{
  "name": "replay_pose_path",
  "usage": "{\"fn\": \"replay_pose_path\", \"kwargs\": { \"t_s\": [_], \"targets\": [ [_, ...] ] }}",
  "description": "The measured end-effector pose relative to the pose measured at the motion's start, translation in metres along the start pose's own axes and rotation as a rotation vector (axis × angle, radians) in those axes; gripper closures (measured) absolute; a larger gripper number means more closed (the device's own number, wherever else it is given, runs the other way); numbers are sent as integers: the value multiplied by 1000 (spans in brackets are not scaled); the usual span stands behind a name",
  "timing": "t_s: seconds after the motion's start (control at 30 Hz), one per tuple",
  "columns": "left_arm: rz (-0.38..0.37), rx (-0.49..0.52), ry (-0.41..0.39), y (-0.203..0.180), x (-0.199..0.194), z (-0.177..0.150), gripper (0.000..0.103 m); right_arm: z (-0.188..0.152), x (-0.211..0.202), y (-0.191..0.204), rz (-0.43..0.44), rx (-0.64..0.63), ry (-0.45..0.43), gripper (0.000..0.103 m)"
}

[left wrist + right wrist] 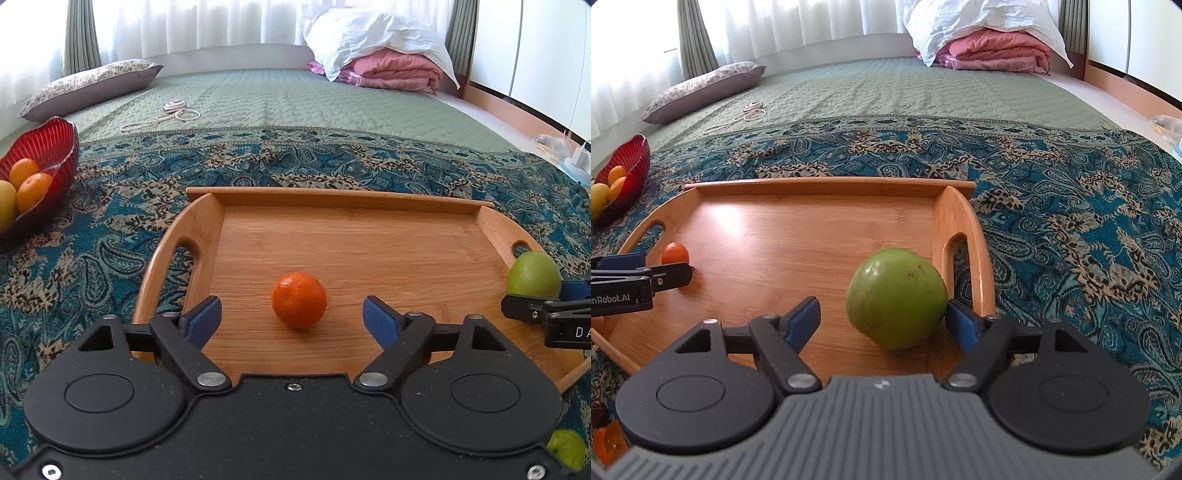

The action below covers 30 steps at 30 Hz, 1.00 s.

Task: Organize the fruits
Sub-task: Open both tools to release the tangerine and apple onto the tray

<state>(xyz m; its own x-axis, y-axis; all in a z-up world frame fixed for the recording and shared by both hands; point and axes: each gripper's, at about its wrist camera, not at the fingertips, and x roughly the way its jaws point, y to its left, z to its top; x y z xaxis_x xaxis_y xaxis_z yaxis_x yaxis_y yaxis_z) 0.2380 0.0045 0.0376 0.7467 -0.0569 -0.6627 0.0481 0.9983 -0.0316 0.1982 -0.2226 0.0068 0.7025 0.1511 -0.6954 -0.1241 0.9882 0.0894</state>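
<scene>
**Two fruits on the tray, both jaws spread wide**

The orange mandarin sits on the wooden tray, just ahead of the left gripper, centred between its wide jaws and touching neither pad. The green apple lies by the tray's right handle, inside the right gripper; its right pad touches the fruit, the left pad stands apart. Both grippers are held low and level over the tray's near edge. A red bowl of fruit rests on the bed, left.
</scene>
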Motion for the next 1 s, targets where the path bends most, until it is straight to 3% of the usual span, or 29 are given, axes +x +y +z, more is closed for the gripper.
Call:
{"fn": "replay_pose_path", "kwargs": {
  "t_s": [0.67, 1.0],
  "targets": [
    [-41, 19, -59, -2, -57, -24, 8, -22, -39, 16, 60, -16, -66, 11],
    [-62, 26, -116, -7, -93, -41, 8, -38, -64, 33, 83, -67, -119, 10]
  ]
}}
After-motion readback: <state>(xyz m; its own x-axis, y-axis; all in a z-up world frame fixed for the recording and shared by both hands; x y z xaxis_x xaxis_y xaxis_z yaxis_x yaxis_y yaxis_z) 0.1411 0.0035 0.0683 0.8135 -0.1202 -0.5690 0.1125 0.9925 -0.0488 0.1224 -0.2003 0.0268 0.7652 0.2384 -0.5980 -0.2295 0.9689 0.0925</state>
